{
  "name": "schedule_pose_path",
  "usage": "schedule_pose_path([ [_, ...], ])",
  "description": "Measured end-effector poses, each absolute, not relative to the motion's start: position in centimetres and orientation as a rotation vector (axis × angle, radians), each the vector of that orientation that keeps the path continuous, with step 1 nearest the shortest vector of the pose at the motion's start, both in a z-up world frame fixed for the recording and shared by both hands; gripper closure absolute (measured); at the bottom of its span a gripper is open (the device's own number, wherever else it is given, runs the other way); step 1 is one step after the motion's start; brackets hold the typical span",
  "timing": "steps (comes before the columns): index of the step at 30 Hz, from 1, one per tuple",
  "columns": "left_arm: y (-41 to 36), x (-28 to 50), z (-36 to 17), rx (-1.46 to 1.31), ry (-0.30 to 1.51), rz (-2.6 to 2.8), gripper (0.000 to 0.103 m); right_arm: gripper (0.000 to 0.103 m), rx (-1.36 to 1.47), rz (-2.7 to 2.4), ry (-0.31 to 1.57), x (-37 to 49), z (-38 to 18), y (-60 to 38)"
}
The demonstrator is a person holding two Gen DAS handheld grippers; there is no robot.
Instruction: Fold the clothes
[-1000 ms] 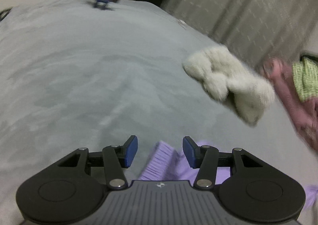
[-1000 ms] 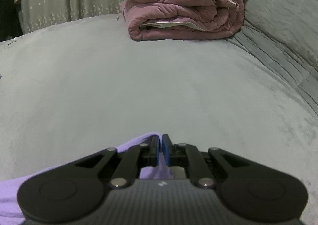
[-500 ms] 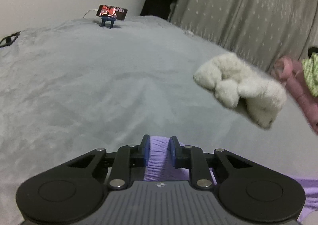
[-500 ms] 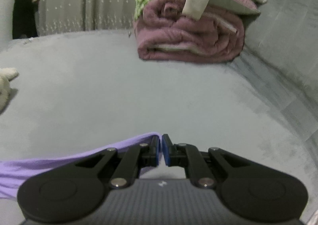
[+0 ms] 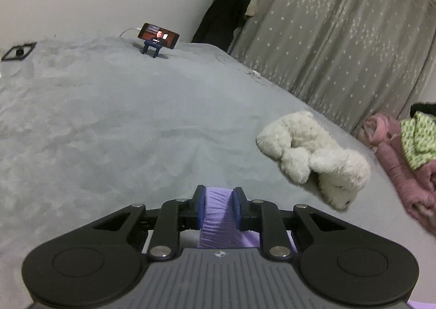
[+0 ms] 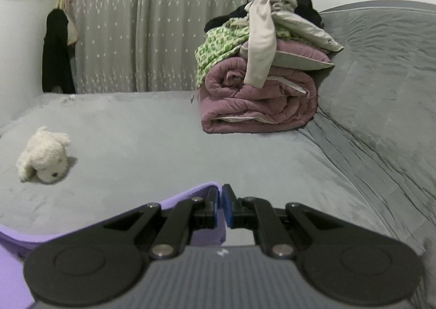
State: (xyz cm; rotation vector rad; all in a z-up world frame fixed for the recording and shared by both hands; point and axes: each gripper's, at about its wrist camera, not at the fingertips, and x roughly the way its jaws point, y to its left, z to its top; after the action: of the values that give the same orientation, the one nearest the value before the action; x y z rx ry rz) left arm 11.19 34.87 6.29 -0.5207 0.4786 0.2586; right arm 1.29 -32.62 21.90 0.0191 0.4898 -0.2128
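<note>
The left gripper, whose jaws stood apart over the lilac garment a second ago, has clamped on its ribbed edge and risen slightly, while the right gripper stays pinched tight on another edge and has swung well up. The garment, low at 6 o'clock in both views, now hangs between them above the grey bed, likely ready to spread; the plush toy lies at 3 o'clock
</note>
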Motion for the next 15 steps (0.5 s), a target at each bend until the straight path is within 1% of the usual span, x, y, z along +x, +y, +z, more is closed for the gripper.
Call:
schedule_pose_path([
  [5,35.5,10.8,6.8,-0.546,0.465,0.251,0.084,0.097,0.126,-0.182,0.451,-3.6,24.7,-32.7],
  [9,35.1,11.6,6.6,-0.531,0.476,0.269,0.084,0.097,0.17,-0.177,0.444,-2.7,25.6,-33.1],
  [11,34.5,12.3,6.2,-0.51,0.489,0.295,0.084,0.097,0.154,-0.213,0.483,0.4,23.9,-33.7],
  [15,33.3,13.8,4.8,-0.467,0.516,0.353,0.084,0.097,0.121,-0.288,0.594,9.0,17.9,-35.5],
])
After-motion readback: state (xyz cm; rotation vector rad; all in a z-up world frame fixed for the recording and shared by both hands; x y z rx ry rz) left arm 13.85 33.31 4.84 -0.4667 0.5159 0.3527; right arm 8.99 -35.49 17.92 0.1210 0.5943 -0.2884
